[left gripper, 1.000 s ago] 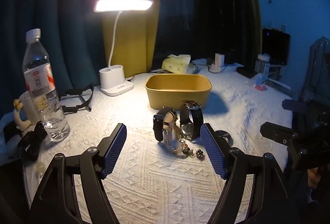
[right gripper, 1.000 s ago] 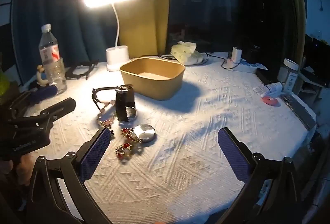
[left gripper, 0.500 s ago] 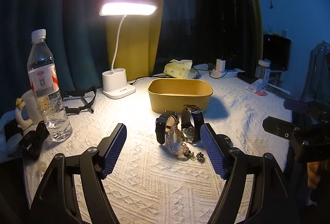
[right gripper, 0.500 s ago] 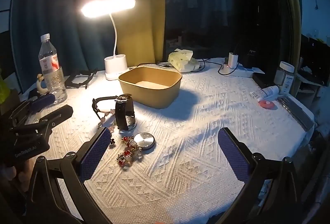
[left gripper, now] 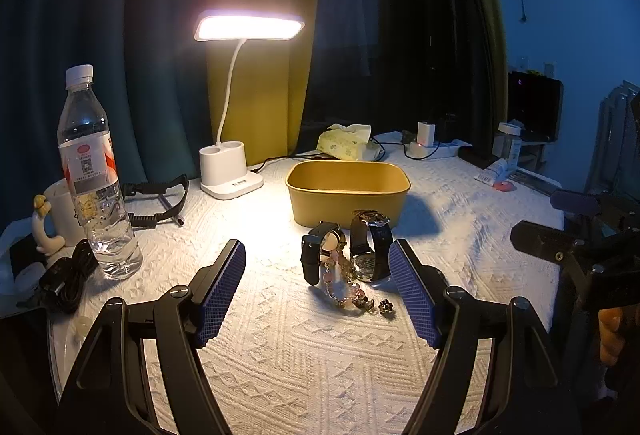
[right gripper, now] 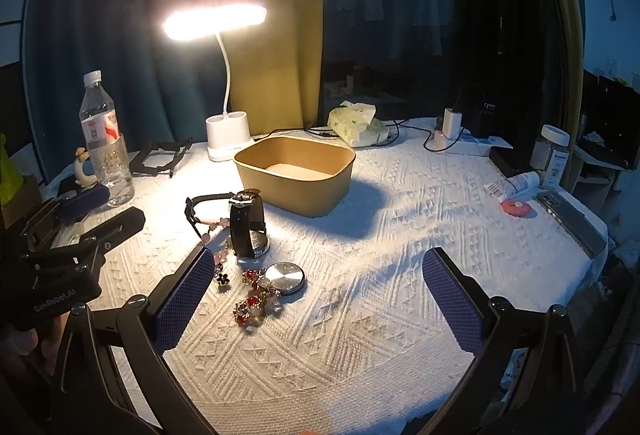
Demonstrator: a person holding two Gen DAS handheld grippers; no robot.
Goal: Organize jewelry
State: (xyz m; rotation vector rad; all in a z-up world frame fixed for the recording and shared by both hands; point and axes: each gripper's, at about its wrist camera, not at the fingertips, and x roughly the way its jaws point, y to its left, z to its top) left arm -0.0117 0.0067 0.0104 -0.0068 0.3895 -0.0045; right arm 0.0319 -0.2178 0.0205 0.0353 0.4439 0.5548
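Left wrist view, left tool (left gripper: 317, 291) agape above watches (left gripper: 346, 251); right tool (right gripper: 319, 299) spread wide, empty

Lit desk lamp (left gripper: 231, 171), water bottle (left gripper: 94, 175), tissue pack (left gripper: 346, 145), mug (left gripper: 60, 211)

Readable text is scarce. "GenRobot.AI" is printed in pale letters on the black body of the left gripper (right gripper: 68, 259), lower left of the right wrist view. The water bottle (left gripper: 96, 187) at the left of the left wrist view has a red-and-white label with a QR code; its print is too small to read. Label text on the white-lidded jar (right gripper: 554, 155) at far right is blurred.
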